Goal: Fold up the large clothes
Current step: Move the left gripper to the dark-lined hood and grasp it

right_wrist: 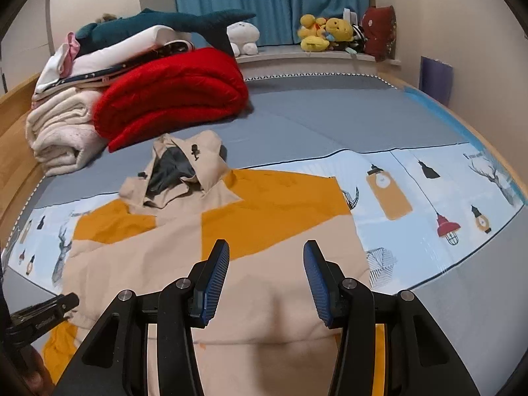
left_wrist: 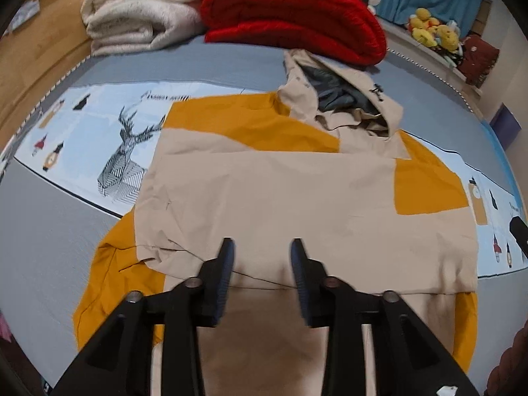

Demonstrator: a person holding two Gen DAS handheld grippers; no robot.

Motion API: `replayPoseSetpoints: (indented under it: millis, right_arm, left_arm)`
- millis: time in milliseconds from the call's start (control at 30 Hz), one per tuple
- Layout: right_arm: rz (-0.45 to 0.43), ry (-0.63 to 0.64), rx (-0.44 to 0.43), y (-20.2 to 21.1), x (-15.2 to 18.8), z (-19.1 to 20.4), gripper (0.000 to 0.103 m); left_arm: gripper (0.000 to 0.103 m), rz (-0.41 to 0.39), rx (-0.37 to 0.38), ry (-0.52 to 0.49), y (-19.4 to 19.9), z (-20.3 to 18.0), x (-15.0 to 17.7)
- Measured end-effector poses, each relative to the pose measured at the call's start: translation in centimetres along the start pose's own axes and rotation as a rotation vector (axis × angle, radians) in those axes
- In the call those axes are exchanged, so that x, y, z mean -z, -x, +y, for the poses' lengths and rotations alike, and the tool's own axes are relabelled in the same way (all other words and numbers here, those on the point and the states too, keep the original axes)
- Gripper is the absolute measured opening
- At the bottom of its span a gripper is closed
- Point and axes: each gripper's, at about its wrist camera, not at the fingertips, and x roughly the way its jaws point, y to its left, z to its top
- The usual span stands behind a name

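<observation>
A large beige and mustard-yellow hooded jacket (left_wrist: 280, 191) lies on the bed, sleeves folded over its body, hood (left_wrist: 343, 99) at the far end. It also shows in the right wrist view (right_wrist: 264, 237), with its hood (right_wrist: 181, 171) at the far left. My left gripper (left_wrist: 262, 247) is open and empty, just above the jacket's near part. My right gripper (right_wrist: 266, 250) is open and empty above the jacket's near right part. The left gripper's tip (right_wrist: 49, 307) shows at the left edge of the right wrist view. The right gripper's tip (left_wrist: 519, 231) shows at the right edge of the left wrist view.
A folded red blanket (left_wrist: 290, 13) and a cream blanket (left_wrist: 138, 10) are stacked at the head of the bed (right_wrist: 330, 115). Plush toys (right_wrist: 326, 33) sit on the window ledge. A wooden bed frame (left_wrist: 39, 59) runs along the left side.
</observation>
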Motion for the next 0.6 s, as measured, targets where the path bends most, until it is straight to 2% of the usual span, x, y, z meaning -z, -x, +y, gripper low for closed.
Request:
replayPoseSetpoints:
  millis: [67,267,333,400,500,600]
  right_arm:
    - [-0.006,0.002,-0.001,0.6,0.3,-0.2,0.048]
    - [-0.07,0.051,0.018,2.9,1.2,0.0,0.048]
    - [-0.067,0.086,0.032,3.1,1.5,0.2,0.048]
    - [-0.027,0.107,0.049,2.7,2.0,0.5,0.048]
    - [0.032,0.085,0.019,2.3,2.2,0.5,0.048]
    - [0.041,0.094,0.003,2.1,2.0,0.7,0.048]
  left_arm:
    - [0.051,-0.032,0.006,-0.025,0.9,-0.5,0.4]
    - [0.061,-0.14,0.007,-0.08,2.8,-1.6,1.5]
    - [0.062,-0.173,-0.002,-0.08,3.1,-1.6,1.8]
    - [0.062,-0.187,-0.008,-0.087,3.0,-1.8,2.0]
    - [0.062,-0.172,-0.022,-0.131,2.4,-2.4,2.0]
    - [0.062,-0.17,-0.015,-0.16,1.9,-2.5,1.9]
